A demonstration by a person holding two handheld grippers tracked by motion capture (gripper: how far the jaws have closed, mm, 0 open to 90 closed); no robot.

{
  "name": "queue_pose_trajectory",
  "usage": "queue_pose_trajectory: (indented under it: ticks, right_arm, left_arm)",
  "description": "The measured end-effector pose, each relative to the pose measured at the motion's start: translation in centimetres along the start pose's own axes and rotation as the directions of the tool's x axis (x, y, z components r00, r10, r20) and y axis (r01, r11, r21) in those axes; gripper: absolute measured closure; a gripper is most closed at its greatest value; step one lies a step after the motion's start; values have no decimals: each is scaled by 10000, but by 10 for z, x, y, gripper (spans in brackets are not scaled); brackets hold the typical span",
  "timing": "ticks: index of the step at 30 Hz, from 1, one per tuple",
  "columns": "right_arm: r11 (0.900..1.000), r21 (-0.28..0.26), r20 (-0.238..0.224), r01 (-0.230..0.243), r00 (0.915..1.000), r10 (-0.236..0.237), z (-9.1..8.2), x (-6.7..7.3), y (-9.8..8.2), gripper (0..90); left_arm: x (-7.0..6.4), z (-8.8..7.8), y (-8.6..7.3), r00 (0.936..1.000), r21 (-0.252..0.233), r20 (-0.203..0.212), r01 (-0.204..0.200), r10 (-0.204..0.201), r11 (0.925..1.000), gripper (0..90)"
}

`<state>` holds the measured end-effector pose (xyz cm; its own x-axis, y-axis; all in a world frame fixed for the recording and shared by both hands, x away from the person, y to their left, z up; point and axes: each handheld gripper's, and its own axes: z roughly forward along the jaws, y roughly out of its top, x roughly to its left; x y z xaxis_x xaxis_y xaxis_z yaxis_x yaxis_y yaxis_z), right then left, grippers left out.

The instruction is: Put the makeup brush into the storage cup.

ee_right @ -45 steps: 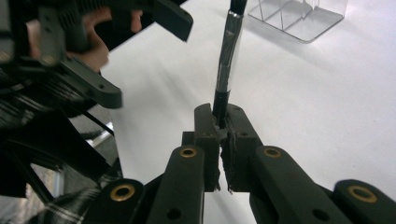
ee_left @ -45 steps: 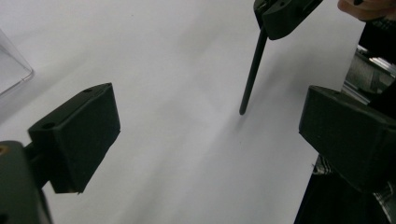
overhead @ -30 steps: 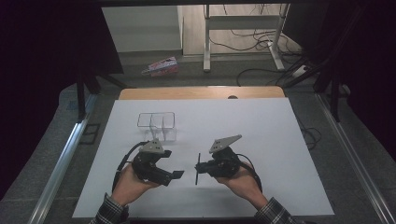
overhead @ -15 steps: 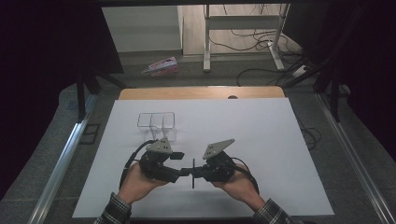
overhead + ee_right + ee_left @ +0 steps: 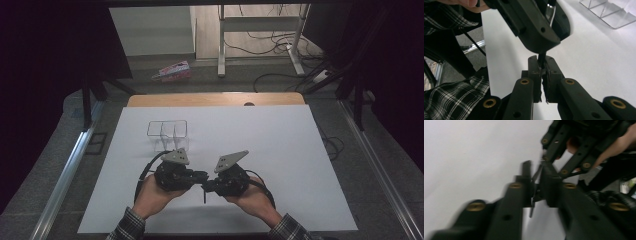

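both tools pinched on one thin dark strip, mid-handover

left tool (image 5: 199, 176) and right tool (image 5: 210, 186) meet tip to tip over the near middle of the white worktop (image 5: 280, 150). the thin dark strip (image 5: 204, 194) sits right between the two tool tips and hangs a little below them, clear of the surface as far as i can tell.

state: right tool (image 5: 541, 65) is fully clamped on the strip (image 5: 541, 57), pads tight on it. left tool (image 5: 535, 183) has just been closing and now stands pinched shut on the same strip (image 5: 532, 207); the frame is blurred, but the strip runs through the gap between its jaws.

doing this step well (my read):
- hold both hands still until one grip is confirmed firm, then ease off the other. don't pull apart with both clamped, a piece this thin would bend or slip.
- keep the two grips close together along the strip so it doesn't twist.
- release slowly and watch for sag.

orientation: long axis runs roughly top to bottom in the high view, lower end pointing toward the person, upper end buried in the tool tips. can't tell which end is which.

clear divided tray (image 5: 167, 129) sits beyond the left tool, well apart.
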<state>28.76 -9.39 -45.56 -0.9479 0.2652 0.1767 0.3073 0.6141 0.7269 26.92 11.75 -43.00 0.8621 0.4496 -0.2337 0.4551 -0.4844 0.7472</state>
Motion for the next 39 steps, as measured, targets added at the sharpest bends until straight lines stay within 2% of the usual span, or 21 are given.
queue_pose_trajectory:
  ticks: [6,13,18,21,24,28,34,39]
  right_arm:
    - [9997,-234,-107,-86,9999,84,-2,-2,0,818]
    - [9993,-314,4,-221,9998,222,-9,-5,-3,513]
    - [9995,-254,298,-209,9993,216,-10,-6,-7,300]
    - [9990,-269,455,-369,9982,381,-11,-8,-10,172]
    - [9988,-241,562,-417,9975,430,-12,-9,-13,94]
    - [9995,259,1177,190,9928,-219,-15,-8,-19,39]
    - [9989,450,1257,-106,9921,48,-22,-14,-27,0]
    - [9994,272,1482,-235,9888,192,-29,-15,-30,4]
  left_arm:
    - [1,-4,1,10000,-55,-87,-21,21,10000,858]
    - [6,-14,-1,9993,-202,-375,18,-25,9998,857]
    - [10,-22,-3,9978,-326,-656,103,-124,9994,857]
    - [12,-26,-4,9964,-378,-827,164,-195,9991,857]
    - [14,-29,-4,9951,-384,-963,207,-243,9990,857]
    - [18,-34,-6,9931,-442,-1122,281,-330,9986,857]
    - [23,-40,-10,9897,-508,-1342,433,-497,9978,856]
    - [27,-45,-15,9862,-576,-1504,611,-692,9965,856]
